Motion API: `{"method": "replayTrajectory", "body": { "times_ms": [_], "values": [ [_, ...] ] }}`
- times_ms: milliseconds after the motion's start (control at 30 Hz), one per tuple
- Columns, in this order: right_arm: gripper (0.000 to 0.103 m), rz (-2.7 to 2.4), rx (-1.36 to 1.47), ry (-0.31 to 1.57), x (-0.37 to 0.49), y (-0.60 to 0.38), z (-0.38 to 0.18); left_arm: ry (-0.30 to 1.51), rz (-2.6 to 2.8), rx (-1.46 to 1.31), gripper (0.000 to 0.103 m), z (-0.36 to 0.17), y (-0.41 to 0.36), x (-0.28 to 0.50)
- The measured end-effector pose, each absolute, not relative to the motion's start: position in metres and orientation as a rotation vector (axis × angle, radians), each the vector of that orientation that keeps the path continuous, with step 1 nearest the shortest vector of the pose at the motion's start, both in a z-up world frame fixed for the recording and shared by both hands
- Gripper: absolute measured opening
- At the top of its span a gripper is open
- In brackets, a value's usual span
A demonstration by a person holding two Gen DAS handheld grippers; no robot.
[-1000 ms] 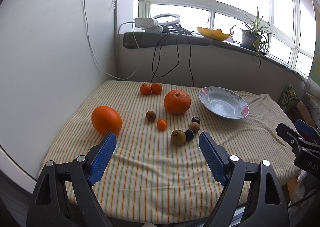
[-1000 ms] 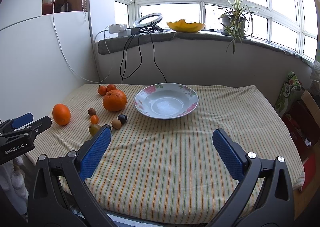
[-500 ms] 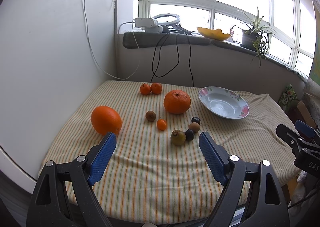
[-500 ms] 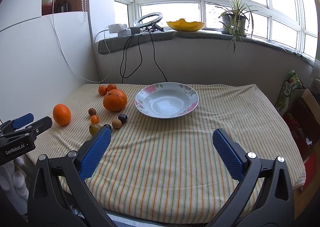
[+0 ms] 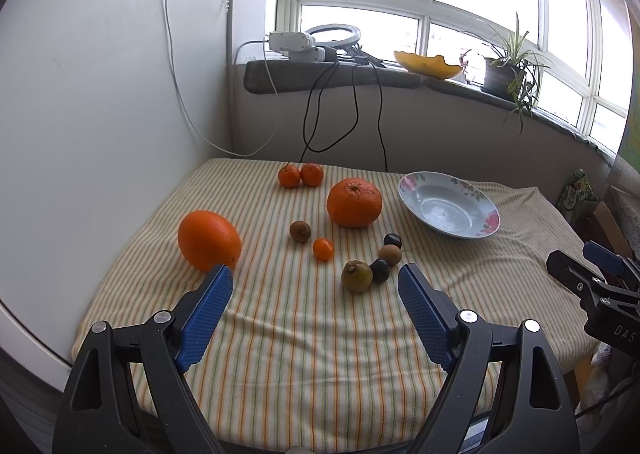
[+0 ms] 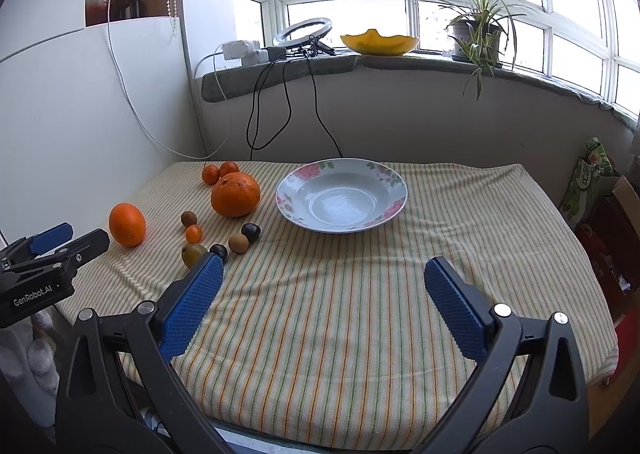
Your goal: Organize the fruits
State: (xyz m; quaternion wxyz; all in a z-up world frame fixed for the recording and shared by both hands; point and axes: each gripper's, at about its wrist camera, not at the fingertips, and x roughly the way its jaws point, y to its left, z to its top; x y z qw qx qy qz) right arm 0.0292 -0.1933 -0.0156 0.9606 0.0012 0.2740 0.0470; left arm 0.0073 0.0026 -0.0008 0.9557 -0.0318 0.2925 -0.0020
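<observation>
Nothing gathered yet, judging by the shallow white floral-rimmed bowl (image 6: 341, 196), bare on the yellow-and-green striped tablecloth (image 6: 340, 310). Left black gripper with blue ribbed pads (image 5: 314, 300) hovering over the near edge of the cloth, jaws spread wide, holding nothing; right black gripper with blue ribbed pads (image 6: 320, 296) likewise wide and empty, aimed toward the bowl. Scattered to the bowl's left: large round wrinkled tangerine (image 5: 354, 202), smooth oval orange (image 5: 209, 240) near the white wall panel, two small mandarins (image 5: 300, 175) touching at the far edge, tiny orange kumquat-like fruit (image 5: 323, 249), brown fuzzy kiwi-like fruit (image 5: 300, 231). Tightest spot: olive-green pear-like fruit (image 5: 356, 275) touching a dark plum-like fruit (image 5: 379, 270), with a tan round fruit (image 5: 390, 254) and a second dark fruit (image 5: 392, 241) just beside. Likely trouble: a wide pad entering that cluster nudging neighbours and sending round fruit rolling over the soft cloth, perhaps off the near edge. Also possible: slippage of the smooth oval orange from a shallow pinch; bruising of small soft fruit under a hard squeeze; bounce-out from a bowl this shallow if dropped from height; rucking of loose cloth under a dragged finger.
</observation>
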Motion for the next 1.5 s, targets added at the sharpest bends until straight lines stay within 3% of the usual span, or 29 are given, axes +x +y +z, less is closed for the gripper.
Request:
{"method": "replayTrajectory", "body": {
  "times_ms": [500, 633, 800, 1400, 1500],
  "values": [
    [0.095, 0.288, 0.005, 0.630, 0.089, -0.179, -0.010, 0.632, -0.083, -0.167, 0.084, -0.015, 0.022, 0.040],
    [0.092, 0.360, 0.025, 0.672, 0.113, -0.172, -0.011, 0.641, -0.093, -0.182, 0.077, -0.017, 0.029, 0.051],
    [0.092, 0.444, 0.059, 0.719, 0.141, -0.158, -0.010, 0.624, -0.049, -0.206, 0.076, -0.017, 0.049, 0.054],
    [0.091, 0.747, 0.069, 0.887, 0.201, -0.034, -0.027, 0.676, 0.046, -0.341, 0.071, -0.047, 0.129, 0.068],
    [0.087, 0.780, 0.053, 0.918, 0.209, -0.010, -0.034, 0.689, 0.029, -0.374, 0.071, -0.053, 0.133, 0.072]
  ]
}}
